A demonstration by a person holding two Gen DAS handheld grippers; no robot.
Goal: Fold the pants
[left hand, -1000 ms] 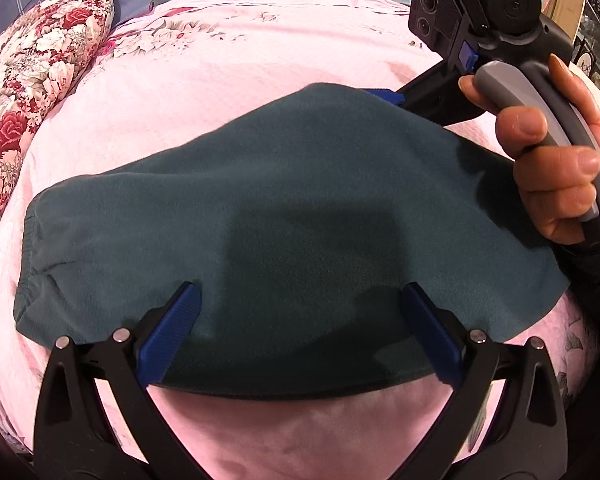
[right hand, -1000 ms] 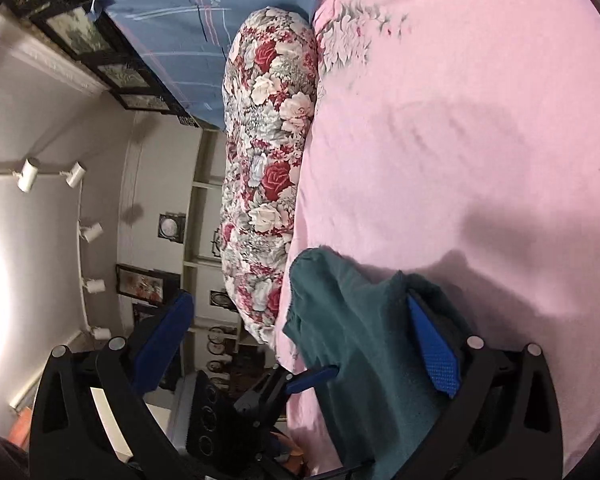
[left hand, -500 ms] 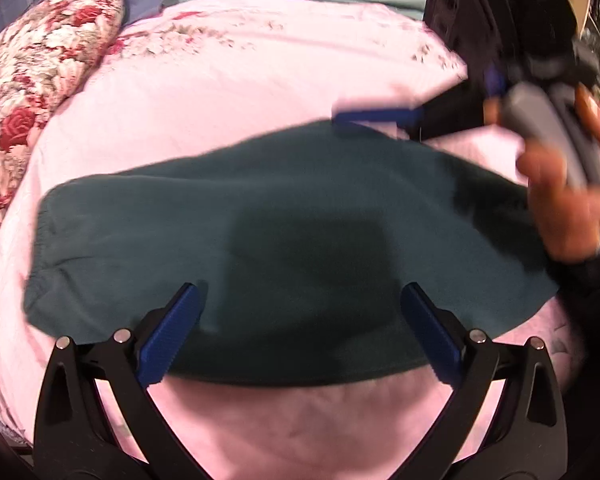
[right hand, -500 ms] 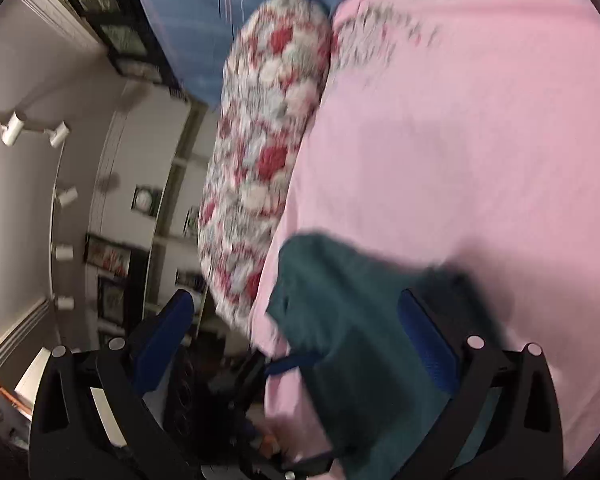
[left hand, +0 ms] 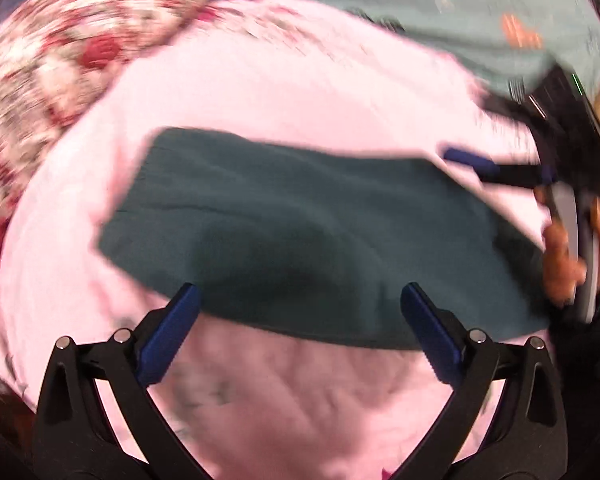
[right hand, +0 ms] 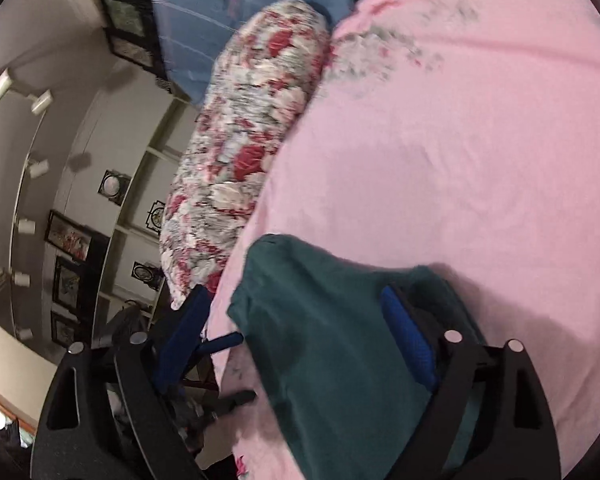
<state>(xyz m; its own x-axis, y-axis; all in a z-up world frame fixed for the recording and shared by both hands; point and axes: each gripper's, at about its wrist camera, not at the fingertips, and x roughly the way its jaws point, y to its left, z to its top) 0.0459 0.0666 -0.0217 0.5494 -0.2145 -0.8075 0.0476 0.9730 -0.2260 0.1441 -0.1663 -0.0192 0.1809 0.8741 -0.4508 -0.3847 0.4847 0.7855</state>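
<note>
Lying folded — seemingly flat — pants [left hand: 300, 236] on bedspread [left hand: 300, 80].

Pants [left hand: 308, 236]: solid dark teal-green, fleecy, no print. Bed sheet [left hand: 300, 92]: pale pink, with a faint grey-and-red flower print near the far edge and grey smudgy motifs near the close edge. Long pillow [right hand: 244, 152]: white ground, red roses, grey-green leaves. Blanket [left hand: 480, 12] behind the bed: mint green with small orange marks. Cloth [right hand: 220, 12] beyond the pillow: blue with thin pale and pinkish stripes. Left gripper [left hand: 300, 328]: black frame, blue pads, silver pins. Right gripper [right hand: 300, 340]: same black and blue; grey handle. Walls off-white, dark picture frames.
</note>
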